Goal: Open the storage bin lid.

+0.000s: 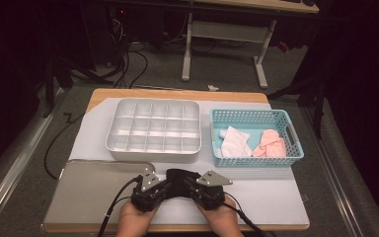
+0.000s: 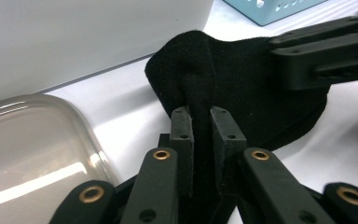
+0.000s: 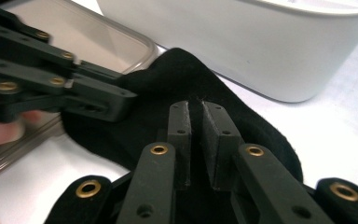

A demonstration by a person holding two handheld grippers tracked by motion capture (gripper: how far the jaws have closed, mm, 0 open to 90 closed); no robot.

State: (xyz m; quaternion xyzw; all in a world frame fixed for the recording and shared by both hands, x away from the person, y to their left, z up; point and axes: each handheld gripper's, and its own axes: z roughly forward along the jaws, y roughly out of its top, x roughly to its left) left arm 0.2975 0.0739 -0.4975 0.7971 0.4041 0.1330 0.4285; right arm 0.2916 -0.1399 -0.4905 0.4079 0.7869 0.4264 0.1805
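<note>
High view: white divided tray [image 1: 153,129] at 12 o'clock of black sock [image 1: 179,178], blue basket [image 1: 255,136] at 2, clear lid [image 1: 91,190] at 9 | Left gripper view: left gripper [image 2: 200,122] pinches a sock fold | Right gripper view: right gripper [image 3: 196,117] nearly closed, pinching sock cloth.

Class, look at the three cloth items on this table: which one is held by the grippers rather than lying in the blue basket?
The black cloth, pinched between both grippers at the table's near edge. The white cloth and pink cloth lie in the blue basket.
</note>
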